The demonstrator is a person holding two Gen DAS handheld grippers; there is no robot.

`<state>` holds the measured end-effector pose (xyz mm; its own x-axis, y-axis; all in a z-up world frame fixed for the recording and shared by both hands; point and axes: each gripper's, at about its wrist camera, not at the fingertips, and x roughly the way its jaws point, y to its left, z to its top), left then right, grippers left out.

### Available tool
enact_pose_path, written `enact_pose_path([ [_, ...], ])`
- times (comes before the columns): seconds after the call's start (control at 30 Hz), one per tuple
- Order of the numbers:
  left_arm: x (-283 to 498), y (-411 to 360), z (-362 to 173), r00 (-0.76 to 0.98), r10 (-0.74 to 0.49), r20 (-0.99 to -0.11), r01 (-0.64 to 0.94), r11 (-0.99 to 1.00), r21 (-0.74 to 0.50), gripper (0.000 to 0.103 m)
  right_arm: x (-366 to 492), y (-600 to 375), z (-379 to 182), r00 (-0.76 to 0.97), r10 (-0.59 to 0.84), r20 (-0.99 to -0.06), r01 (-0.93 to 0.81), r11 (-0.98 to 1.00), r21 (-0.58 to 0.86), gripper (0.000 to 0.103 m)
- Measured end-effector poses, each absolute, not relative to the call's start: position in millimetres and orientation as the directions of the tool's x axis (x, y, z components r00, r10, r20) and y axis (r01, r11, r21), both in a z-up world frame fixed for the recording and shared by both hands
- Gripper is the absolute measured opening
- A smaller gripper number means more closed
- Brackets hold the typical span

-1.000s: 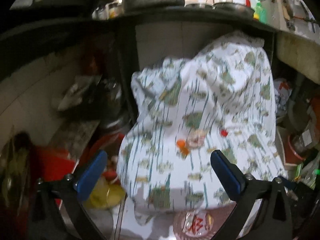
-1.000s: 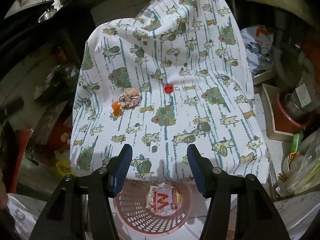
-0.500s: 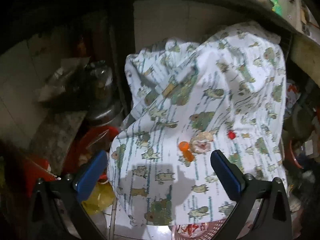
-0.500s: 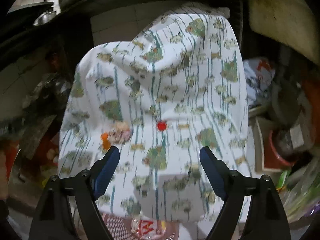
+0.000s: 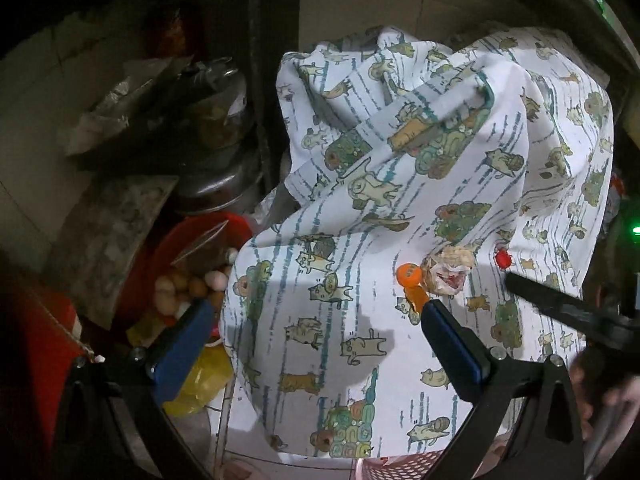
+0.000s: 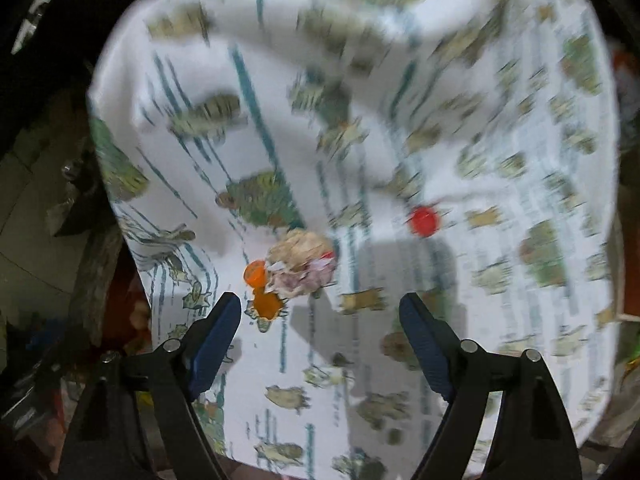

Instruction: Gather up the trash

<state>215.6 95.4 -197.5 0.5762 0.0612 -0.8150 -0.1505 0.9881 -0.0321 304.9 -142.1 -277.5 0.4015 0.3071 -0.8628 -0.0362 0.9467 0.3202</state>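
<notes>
Approach step, by my judgement: the right gripper (image 6: 320, 312) hangs with jaws spread just short of the crumpled paper wad (image 6: 302, 264), and the left gripper (image 5: 312, 320) is spread too, empty. The wad lies on the patterned cloth (image 6: 460, 300), touching 2 orange caps (image 6: 262, 288); 1 red cap (image 6: 423, 221) sits apart. Next: straddle the wad and pinch without snagging cloth

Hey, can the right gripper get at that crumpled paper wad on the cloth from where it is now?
Probably yes. The right gripper is open, and the wad lies bare on the cloth just ahead of its fingers. Only the orange caps crowd its left side.
</notes>
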Motion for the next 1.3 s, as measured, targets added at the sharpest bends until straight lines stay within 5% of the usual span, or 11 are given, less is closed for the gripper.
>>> enact_pose_path([
  [0.3,226.2,102.6,-205.3,0.548,0.042,-0.836,-0.186,0.980,-0.073,0.103,350.5,-127.1,-321.9,0.355,0.342,-0.870,0.076,0.917,0.392,0.076],
  [0.37,229.6,103.4,-205.0,0.540,0.022,-0.841,-0.194,0.976,-0.099,0.103,358.7,-125.0,-328.8,0.327,0.334,-0.884,0.105,0.917,0.385,0.060],
  [0.5,232.8,101.1,-203.1,0.551,0.003,-0.834,-0.200,0.971,-0.129,0.103,365.6,-114.7,-345.9,0.246,0.395,-0.885,0.138,0.890,0.435,0.050],
  [0.63,236.1,96.9,-206.3,0.539,-0.012,-0.842,-0.198,0.970,-0.141,0.103,357.8,-107.7,-332.6,0.268,0.392,-0.880,0.052,0.906,0.419,0.020],
  [0.87,244.5,90.9,-214.4,0.517,-0.046,-0.855,-0.175,0.972,-0.158,0.102,305.7,-142.4,-277.6,0.304,0.432,-0.849,-0.099,0.901,0.422,0.019],
  [1.1,277.1,58.3,-251.7,0.375,-0.182,-0.909,-0.101,0.967,-0.235,0.062,243.0,-206.5,-237.4,0.469,0.243,-0.849,-0.181,0.967,0.176,0.019],
  [1.2,287.4,43.0,-264.7,0.340,-0.197,-0.920,-0.097,0.965,-0.243,0.058,238.5,-219.9,-237.9,0.533,0.110,-0.839,-0.112,0.992,0.059,0.019],
  [1.3,295.7,30.0,-279.3,0.312,-0.197,-0.929,-0.123,0.962,-0.246,0.058,246.8,-230.6,-230.1,0.528,0.130,-0.839,-0.107,0.991,0.085,0.019],
])
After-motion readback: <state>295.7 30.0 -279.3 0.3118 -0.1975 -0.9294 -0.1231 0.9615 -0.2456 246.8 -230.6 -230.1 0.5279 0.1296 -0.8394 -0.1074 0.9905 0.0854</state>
